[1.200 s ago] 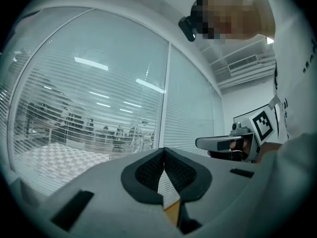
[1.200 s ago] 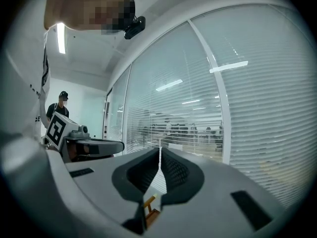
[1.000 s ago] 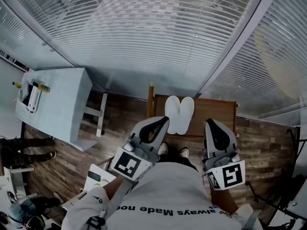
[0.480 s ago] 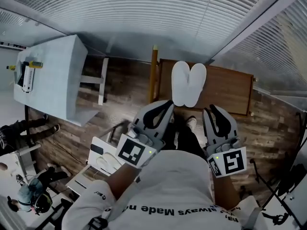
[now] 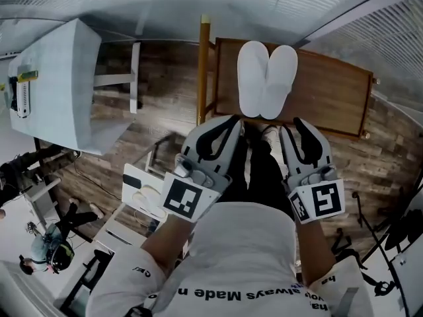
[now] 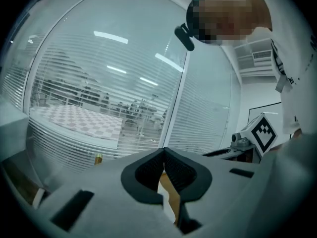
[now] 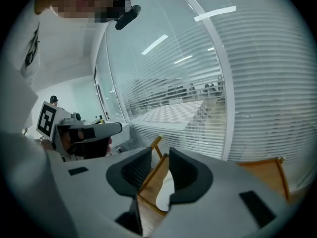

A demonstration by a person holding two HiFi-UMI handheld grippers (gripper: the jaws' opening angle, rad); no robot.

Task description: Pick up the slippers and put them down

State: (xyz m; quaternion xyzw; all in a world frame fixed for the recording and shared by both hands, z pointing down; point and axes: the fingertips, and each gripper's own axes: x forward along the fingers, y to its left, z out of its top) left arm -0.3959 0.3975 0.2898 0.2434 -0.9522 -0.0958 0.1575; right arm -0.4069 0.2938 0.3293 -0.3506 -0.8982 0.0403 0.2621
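Two white slippers (image 5: 266,81) lie side by side on a low wooden table (image 5: 330,91), toes pointing away from me. My left gripper (image 5: 233,121) hovers just short of the table's near edge, its jaws shut tip to tip (image 6: 163,152) with nothing in them. The right gripper (image 5: 299,121) hangs beside it, level with the right slipper's heel. Its jaws (image 7: 159,155) have just been opening and stand apart, empty. Through that gap I see one slipper (image 7: 165,192) on the wood.
A pale grey desk (image 5: 59,91) with small items stands at the left. A wooden post (image 5: 203,65) rises at the low table's left corner. A white tray (image 5: 142,190) lies on the plank floor. Blinds behind glass close off the far side.
Both grippers have come down toward the low table, and the slippers now sit nearer in view. The right jaws have parted; the left stay shut.
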